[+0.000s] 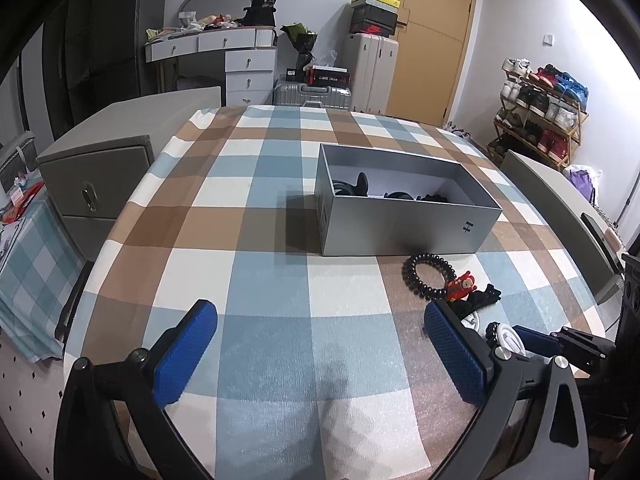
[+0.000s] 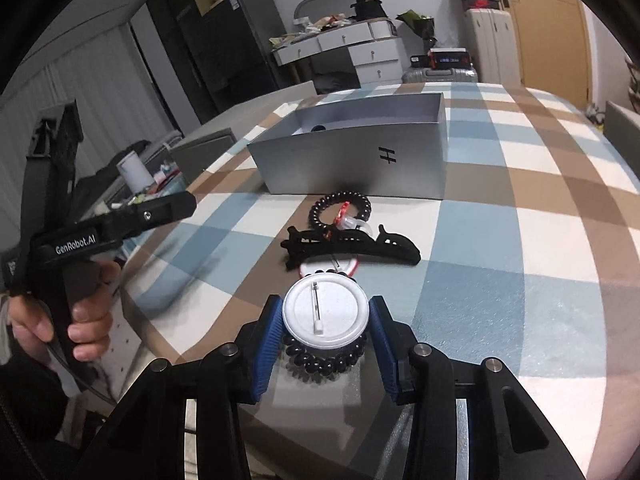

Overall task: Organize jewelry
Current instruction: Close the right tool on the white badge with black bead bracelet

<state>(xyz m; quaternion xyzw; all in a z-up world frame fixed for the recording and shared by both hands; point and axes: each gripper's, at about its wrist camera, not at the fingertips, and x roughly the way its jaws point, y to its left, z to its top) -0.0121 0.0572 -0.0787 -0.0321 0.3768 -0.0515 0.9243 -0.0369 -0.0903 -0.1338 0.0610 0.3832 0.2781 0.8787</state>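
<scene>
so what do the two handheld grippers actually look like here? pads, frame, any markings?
Both are matte black plastic frames with silver round bolt heads at the pivots. The left gripper and right gripper each carry two rectangular blue pads with a ribbed, knurled texture. Seen from the right wrist view, the left unit has a pistol-style black handle with white "GenRobot.AI" lettering on its body. No sleeve is visible.

It was a lived-in home: beyond the checked table (image 1: 280, 208) stood a drawer desk (image 1: 240, 60), suitcases (image 1: 372, 68), and a shoe rack (image 1: 540, 116).
</scene>
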